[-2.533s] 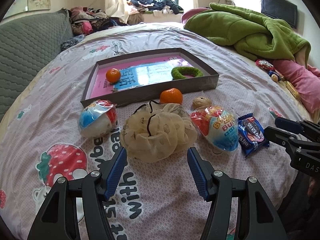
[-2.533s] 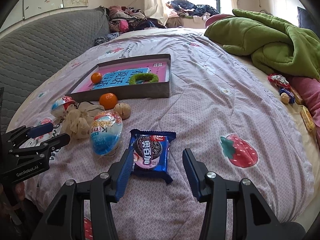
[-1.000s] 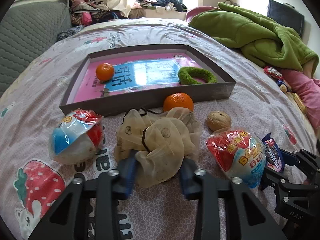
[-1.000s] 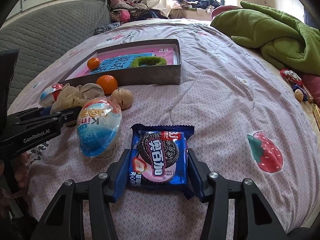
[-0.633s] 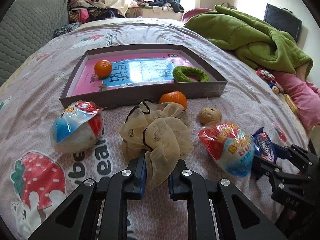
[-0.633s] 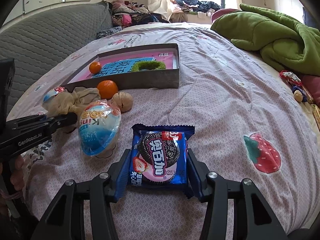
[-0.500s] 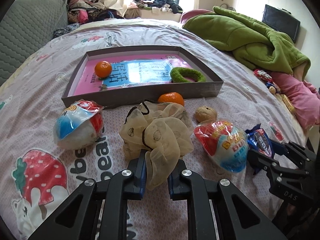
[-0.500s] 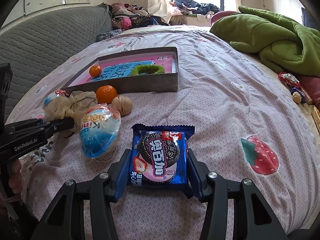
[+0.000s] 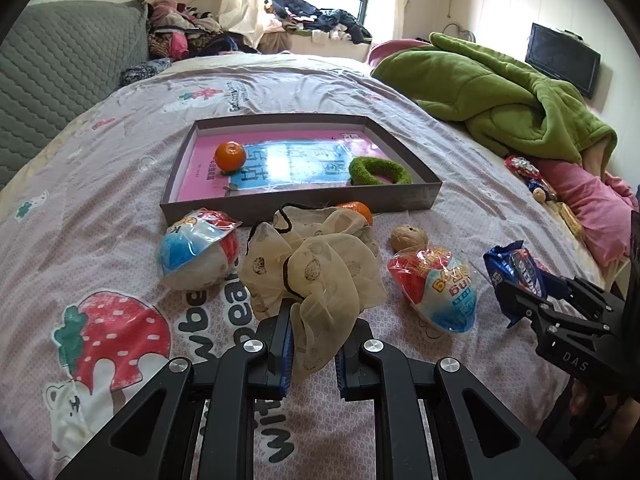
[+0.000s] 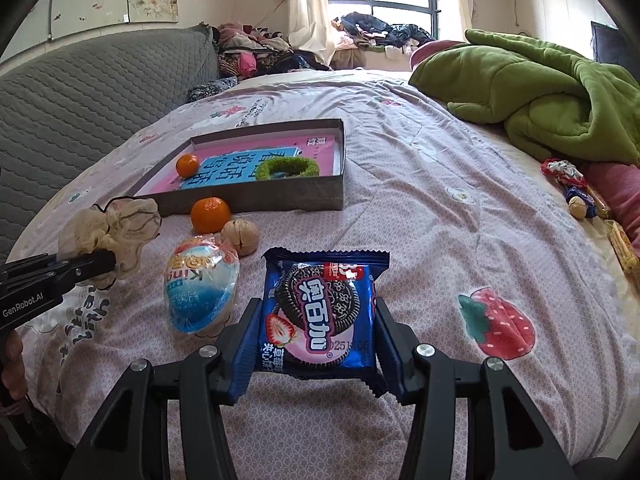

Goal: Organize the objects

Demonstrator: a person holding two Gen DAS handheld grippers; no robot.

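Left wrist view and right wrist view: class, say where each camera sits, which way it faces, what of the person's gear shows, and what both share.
Left wrist view: sits behind the left tongs, faces down the bed; its fingers pinch the beige mesh scrunchie; the right tongs show at the right edge.
Right wrist view: sits behind the right tongs, faces the same way; they clamp the blue cookie packet; the left tongs and a hand show at left.
Shared: the grey tray, green ring, oranges, walnut, green blanket.

Both wrist views near, facing box (image 9: 416, 199)
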